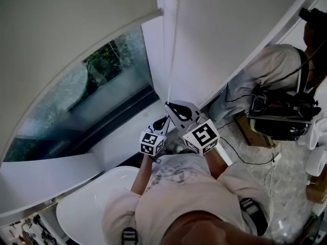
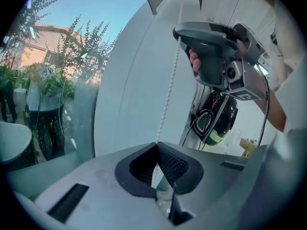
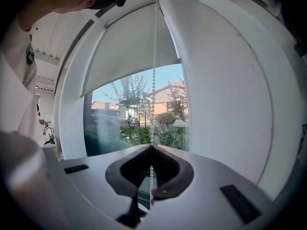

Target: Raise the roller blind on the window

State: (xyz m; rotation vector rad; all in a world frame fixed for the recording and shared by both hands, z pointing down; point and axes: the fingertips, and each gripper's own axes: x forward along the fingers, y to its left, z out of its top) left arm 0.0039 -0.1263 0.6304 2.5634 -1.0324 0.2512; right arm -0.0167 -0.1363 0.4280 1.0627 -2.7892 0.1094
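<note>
Daylit window point(image 3: 139, 123) is partly covered by the blind point(image 3: 129, 47). Its chain point(image 3: 154, 71) is clamped by 2 sets of shut jaws, with the right gripper point(image 3: 151, 147) above the left gripper point(image 2: 156, 145). Beads may be slipped, or the chain snapped, if it is tugged sideways.

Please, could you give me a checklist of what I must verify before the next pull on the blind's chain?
1. Grip of the left tongs on the bead chain: ok, shut on it.
2. Grip of the right tongs on the same chain, higher up: ok.
3. Chain straight and untangled to the top: ok.
4. Height of the roller blind: not ok, it covers the upper window.
5. Pulling this strand raises the blind: cannot tell.
</note>
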